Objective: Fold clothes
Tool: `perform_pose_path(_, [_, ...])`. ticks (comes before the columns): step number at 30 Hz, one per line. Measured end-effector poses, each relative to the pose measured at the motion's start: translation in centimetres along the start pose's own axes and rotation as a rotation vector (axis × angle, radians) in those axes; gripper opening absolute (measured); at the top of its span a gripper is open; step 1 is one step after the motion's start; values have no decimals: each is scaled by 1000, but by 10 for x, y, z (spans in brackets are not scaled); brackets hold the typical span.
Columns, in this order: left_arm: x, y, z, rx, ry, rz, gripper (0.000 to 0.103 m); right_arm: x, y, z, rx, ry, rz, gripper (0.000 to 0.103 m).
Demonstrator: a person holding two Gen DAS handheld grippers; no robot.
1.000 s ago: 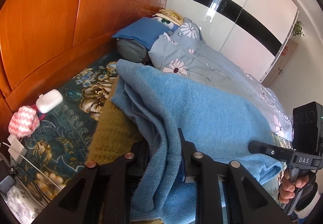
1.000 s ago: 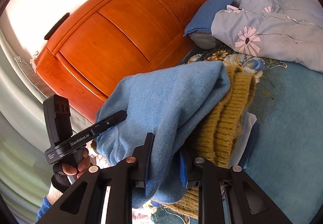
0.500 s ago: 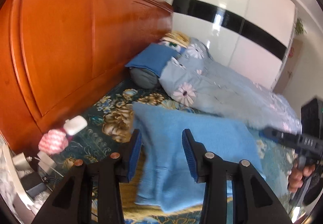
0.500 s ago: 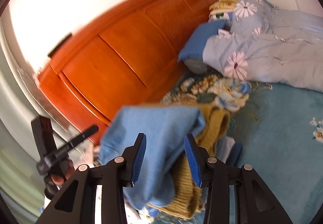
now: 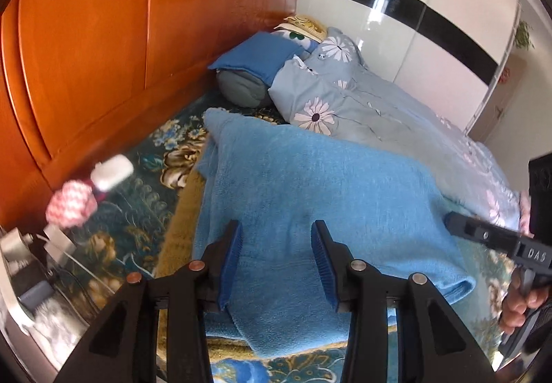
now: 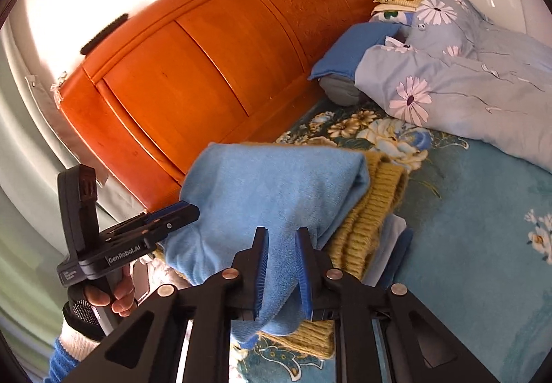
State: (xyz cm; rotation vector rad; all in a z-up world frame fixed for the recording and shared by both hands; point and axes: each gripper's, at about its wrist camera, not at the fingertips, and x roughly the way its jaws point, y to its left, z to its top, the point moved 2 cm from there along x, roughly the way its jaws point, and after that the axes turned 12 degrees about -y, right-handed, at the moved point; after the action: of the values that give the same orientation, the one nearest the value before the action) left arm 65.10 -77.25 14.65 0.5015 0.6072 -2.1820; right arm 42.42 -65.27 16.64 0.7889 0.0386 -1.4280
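A light blue fleece garment (image 5: pixel 310 183) lies spread over a mustard knit sweater (image 5: pixel 179 217) on the bed. My left gripper (image 5: pixel 276 227) hovers open just above its near edge, with nothing between the pads. In the right wrist view the blue garment (image 6: pixel 276 189) drapes over the mustard sweater (image 6: pixel 372 217). The jaws of my right gripper (image 6: pixel 282 234) are closing, and a hanging fold of the blue cloth fills the gap between the pads. The left gripper (image 6: pixel 172 217) stands to the left of the pile, a hand on its grip. The right gripper (image 5: pixel 459 224) shows at the right edge.
An orange wooden headboard (image 5: pixel 86 55) runs along the left. A floral quilt (image 5: pixel 362 107), a blue pillow (image 5: pixel 255 55) and a grey bolster lie at the far end. A white case (image 5: pixel 114 172), a pink-and-white item (image 5: pixel 72 207) and cables sit by the headboard. Folded white and blue cloth lies under the sweater.
A second ago both grippers gripped the raised blue garment. They opened and it settled flat on the sweater. Since then the right jaws have narrowed around a fold; the left stays open.
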Motion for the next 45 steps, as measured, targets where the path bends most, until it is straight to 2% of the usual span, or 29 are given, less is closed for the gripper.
perform_pose_path(8, [-26,-15,3,3,-34,-22,45,-29,14,6,-17,-57,24,18])
perform_pose_path(9, [-28,-18,-1,5,-39,-19,50,-34,16,5,-26,-64,17,18])
perform_pose_path(15, [-49,-38,-36,-19,-71,-25,57,-64,26,-26,-113,-67,-40,19])
perform_pose_path(17, [-54,-42,-49,-29,-72,-7,57,-69,24,-38,-116,-54,-58,21])
perform_pose_path(20, [-62,-50,-67,-8,-63,25,58,-74,20,-55,-103,-39,-77,35])
perform_pose_path(22, [-67,-54,-78,1,-62,38,65,-75,19,-68,-99,-24,-80,38])
perform_pose_path(23, [-69,-56,-83,4,-64,46,73,-75,19,-74,-101,-16,-85,40])
perform_pose_path(24, [-72,-57,-87,5,-67,53,76,-75,20,-80,-107,-6,-93,45])
perform_pose_path(27, [-80,-57,-98,-14,-73,49,77,-73,24,-96,-125,13,-115,59])
perform_pose_path(32, [-89,-54,-114,-10,-71,88,80,-70,35,-116,-152,44,-130,69])
perform_pose_path(34, [-94,-53,-120,-14,-70,88,80,-69,41,-123,-173,54,-137,71])
perform_pose_path(40, [-106,-51,-139,-24,-67,100,80,-69,46,-137,-195,56,-161,85])
perform_pose_path(41, [-107,-51,-141,-22,-68,100,83,-70,46,-138,-190,54,-163,88])
perform_pose_path(42, [-107,-51,-143,-22,-70,100,93,-71,46,-139,-188,53,-165,90])
perform_pose_path(44, [-110,-52,-147,-31,-83,93,102,-72,46,-143,-188,50,-175,94])
perform_pose_path(45, [-112,-52,-149,-39,-94,85,102,-73,46,-144,-189,49,-179,98])
